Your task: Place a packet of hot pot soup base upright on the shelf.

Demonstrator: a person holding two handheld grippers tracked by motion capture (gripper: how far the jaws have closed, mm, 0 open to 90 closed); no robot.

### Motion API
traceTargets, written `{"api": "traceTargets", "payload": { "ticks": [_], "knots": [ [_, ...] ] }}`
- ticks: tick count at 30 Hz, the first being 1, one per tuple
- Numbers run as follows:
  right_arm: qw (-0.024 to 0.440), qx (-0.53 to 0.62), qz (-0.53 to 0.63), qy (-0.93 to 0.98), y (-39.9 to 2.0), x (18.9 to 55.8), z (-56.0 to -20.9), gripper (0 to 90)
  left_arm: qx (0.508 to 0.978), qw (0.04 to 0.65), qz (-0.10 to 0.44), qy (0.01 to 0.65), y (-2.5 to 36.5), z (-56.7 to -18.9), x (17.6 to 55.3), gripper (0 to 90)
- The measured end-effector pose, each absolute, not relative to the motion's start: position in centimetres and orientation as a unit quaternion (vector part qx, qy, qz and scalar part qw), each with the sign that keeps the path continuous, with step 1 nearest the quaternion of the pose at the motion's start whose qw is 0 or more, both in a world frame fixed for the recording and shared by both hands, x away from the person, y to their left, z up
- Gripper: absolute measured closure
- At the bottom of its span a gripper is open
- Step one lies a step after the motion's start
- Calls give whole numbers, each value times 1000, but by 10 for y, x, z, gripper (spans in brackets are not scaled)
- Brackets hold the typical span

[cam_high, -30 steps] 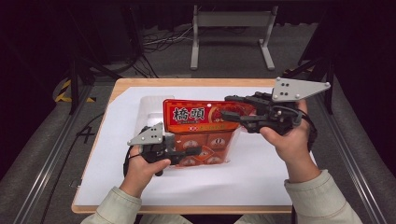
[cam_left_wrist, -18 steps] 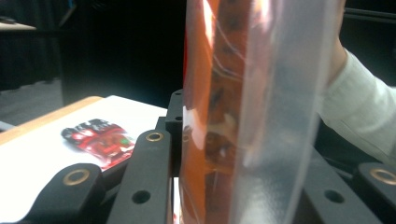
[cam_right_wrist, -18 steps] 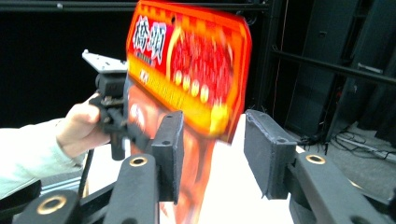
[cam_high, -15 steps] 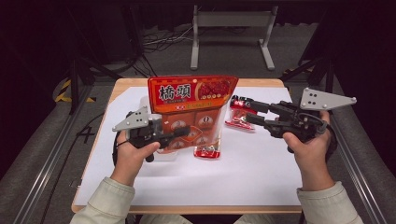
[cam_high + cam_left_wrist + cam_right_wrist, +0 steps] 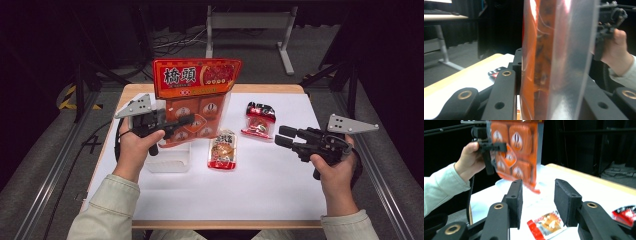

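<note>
The left tongs [image 5: 187,119] are clamped on the big orange bag [image 5: 196,100] held upright over the counter's [image 5: 280,190] left side, the right tongs [image 5: 281,136] gape empty, so more small packets [image 5: 222,149] could spill.

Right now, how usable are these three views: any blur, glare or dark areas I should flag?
High view: evenly lit white table, black surroundings, the big orange bag sharp. Left gripper view: the bag sits so close that it blurs, with a glare streak down its clear edge. Right gripper view: the jaws are crisp, the lifted bag is slightly smeared, and the small packet below is soft.
</note>
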State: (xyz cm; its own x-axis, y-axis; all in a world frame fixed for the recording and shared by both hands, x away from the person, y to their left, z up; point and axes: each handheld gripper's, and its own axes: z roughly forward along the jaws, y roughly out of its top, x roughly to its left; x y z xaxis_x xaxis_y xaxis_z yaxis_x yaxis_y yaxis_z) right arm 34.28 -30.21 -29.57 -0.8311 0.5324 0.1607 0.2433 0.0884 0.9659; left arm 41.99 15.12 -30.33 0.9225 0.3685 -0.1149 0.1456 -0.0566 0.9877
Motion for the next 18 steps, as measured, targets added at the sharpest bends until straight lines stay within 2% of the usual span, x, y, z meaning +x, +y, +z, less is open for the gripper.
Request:
{"api": "traceTargets", "payload": {
  "ticks": [6, 18],
  "knots": [
    [105, 276, 609, 736, -304, 344, -309, 590, 705, 674, 91, 201, 162, -304, 440, 709],
    [104, 288, 604, 736, -312, 336, -313, 601, 686, 681, 103, 235, 182, -314, 462, 710]
  ]
}}
